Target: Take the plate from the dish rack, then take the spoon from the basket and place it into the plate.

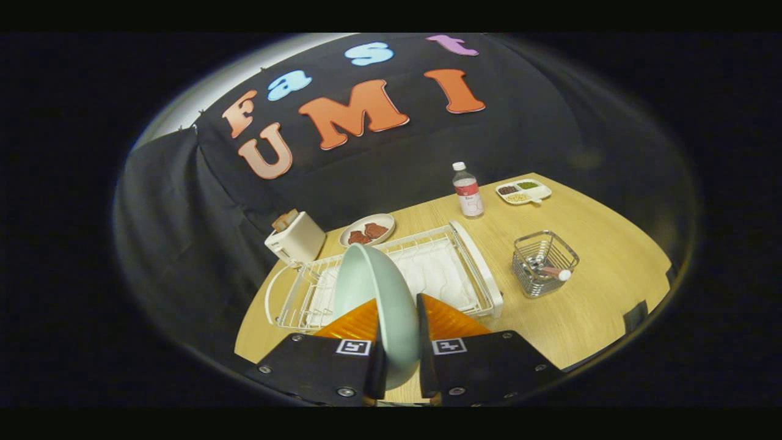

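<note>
A pale green plate stands on edge between my two orange fingers, and both press on its rim. My gripper is shut on it and holds it above the white wire dish rack. To the right of the rack stands a small wire basket on the wooden table. A spoon with a pinkish handle and white tip lies in the basket.
A white toaster stands beyond the rack's left end. Behind the rack sit a plate of brown food, a water bottle and a divided snack tray. Black cloth walls the booth.
</note>
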The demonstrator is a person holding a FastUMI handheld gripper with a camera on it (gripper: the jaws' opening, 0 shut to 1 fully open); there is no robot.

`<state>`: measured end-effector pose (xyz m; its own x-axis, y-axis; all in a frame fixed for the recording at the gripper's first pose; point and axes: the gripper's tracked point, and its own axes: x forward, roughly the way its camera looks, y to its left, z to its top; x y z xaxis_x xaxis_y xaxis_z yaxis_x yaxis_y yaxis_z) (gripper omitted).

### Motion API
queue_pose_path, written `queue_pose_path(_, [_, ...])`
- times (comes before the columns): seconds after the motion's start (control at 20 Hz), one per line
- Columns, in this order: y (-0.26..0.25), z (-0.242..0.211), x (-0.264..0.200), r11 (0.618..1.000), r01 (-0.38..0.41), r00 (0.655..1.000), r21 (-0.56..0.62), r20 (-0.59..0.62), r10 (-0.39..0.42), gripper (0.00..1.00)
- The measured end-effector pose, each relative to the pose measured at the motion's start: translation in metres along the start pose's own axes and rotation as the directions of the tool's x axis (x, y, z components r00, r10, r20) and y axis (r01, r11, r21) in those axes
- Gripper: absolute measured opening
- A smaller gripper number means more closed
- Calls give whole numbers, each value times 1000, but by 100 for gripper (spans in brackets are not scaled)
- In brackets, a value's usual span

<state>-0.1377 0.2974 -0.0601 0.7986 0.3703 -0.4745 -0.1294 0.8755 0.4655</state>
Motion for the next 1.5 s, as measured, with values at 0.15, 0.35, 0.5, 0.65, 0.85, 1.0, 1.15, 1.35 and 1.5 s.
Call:
queue_pose_path(0.15, [-12, -28, -12, 993, -57, 998, 107, -11, 58, 22])
queue_pose_path(0.35, [-31, -62, -20, 980, -85, 996, 178, -3, 87, 22])
queue_pose_path(0.5, [-42, -89, -19, 961, -98, 994, 258, -18, 106, 22])
queue_pose_path(0.65, [-49, -120, -14, 946, -107, 990, 305, -56, 130, 22])
queue_pose_path(0.85, [-59, -147, 1, 936, -77, 987, 343, -105, 120, 22])
queue_pose_path(1.0, [-56, -155, 10, 938, -67, 986, 339, -122, 115, 22])
queue_pose_path(1.15, [-52, -157, 15, 934, -68, 984, 350, -129, 120, 23])
queue_pose_path(1.35, [-51, -157, 19, 934, -68, 984, 352, -132, 121, 26])
queue_pose_path(1.5, [-62, -152, 19, 945, -35, 989, 326, -127, 80, 34])
